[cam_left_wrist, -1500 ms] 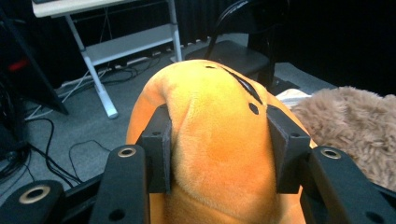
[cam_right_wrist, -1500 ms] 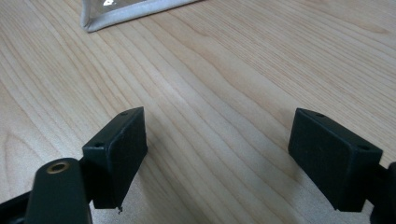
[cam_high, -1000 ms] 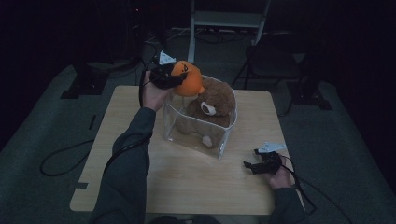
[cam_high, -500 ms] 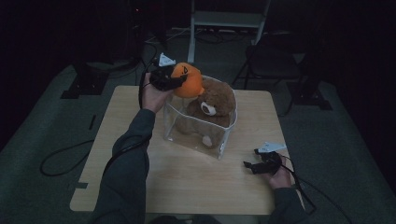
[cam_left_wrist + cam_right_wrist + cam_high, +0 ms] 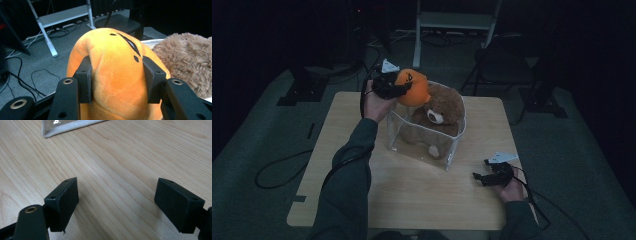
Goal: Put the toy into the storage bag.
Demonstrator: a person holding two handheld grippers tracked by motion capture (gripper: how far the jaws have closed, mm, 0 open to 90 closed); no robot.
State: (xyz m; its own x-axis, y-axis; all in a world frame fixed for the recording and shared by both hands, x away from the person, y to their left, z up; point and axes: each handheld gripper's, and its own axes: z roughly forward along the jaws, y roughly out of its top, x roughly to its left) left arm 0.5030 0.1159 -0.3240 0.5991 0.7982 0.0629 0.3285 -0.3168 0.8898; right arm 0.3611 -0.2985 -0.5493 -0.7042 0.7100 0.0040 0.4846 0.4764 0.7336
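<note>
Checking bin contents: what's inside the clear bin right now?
A brown teddy bear sits inside the clear bin, filling most of it. Anything beneath the bear is covered. The orange plush is at the rim.

The orange toy (image 5: 117, 82) is short, soft plush with a velvety nap. The bear (image 5: 187, 62) beside it wears longer, shaggier brown fur. The bin (image 5: 422, 145) looks like clear, glossy plastic, with a pale cloth-like edging, though that is hard to judge. The desk (image 5: 120, 165) is pale wood, smooth and matt, grain plain. The left tongs (image 5: 117, 80) and right tongs (image 5: 125, 202) have matt black plastic pads.
</note>
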